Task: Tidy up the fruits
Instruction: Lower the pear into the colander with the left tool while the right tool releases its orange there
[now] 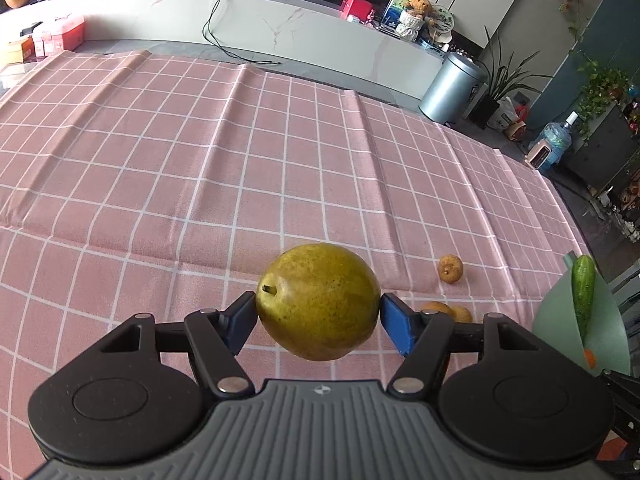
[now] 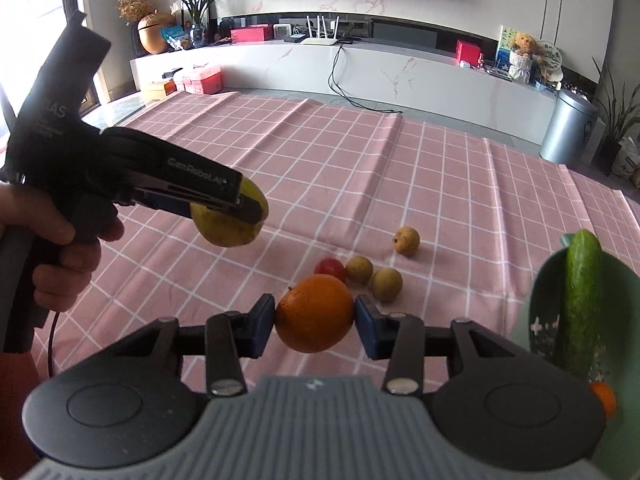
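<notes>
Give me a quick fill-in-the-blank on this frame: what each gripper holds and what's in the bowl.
1. The left gripper is shut on a ____.
2. The right gripper is shut on an ____.
3. The long green thing standing in the green bowl is a ____.
4. The checked tablecloth is ____ in colour.

Missing words: pear; orange; cucumber; pink

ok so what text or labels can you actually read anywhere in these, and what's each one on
"GenRoboLAI", roughly: white brand lettering on the side of the left gripper, seen from the right wrist view; the last letters are unclear.
"...AS": partial pale letters on the black handle sleeve, with smaller lines under them too blurred to read.
Red boxes and other packages on the white counter: print too small to read.
</notes>
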Motion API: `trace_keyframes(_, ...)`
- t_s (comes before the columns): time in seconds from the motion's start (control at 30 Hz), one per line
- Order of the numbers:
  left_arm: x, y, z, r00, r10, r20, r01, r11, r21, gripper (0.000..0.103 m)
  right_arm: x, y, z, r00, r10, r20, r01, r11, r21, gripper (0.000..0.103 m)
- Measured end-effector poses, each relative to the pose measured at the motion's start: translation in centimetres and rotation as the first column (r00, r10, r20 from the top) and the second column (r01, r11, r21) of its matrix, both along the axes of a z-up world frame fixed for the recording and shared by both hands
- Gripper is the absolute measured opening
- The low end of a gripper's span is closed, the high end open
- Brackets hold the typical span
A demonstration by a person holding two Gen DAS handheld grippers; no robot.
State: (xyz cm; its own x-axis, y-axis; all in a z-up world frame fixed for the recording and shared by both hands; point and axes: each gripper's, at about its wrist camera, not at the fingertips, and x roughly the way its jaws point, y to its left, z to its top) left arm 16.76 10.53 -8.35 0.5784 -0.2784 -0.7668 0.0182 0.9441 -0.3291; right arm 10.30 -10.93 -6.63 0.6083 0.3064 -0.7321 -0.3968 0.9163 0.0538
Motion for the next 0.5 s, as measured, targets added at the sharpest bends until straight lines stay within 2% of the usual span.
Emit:
trace_keyframes(0.27, -2.4, -4.2, 3.5, 0.994, -0.097, 0.058, 0.099, 0.995, -0.029, 0.077, -2.2, -4.7, 1.6, 0.997, -0.083, 0.003, 0.083, 0.996, 0.041, 0.041)
trace_keyframes(0.5, -3.3, -9.4, 5.4, 0.973, -0.222, 0.065, 0.227, 0.971, -0.073, 0.077, -3.6, -10.0, 3.3, 0.983, -0.183, 0.029, 0.18, 0.981, 0.078, 0.041)
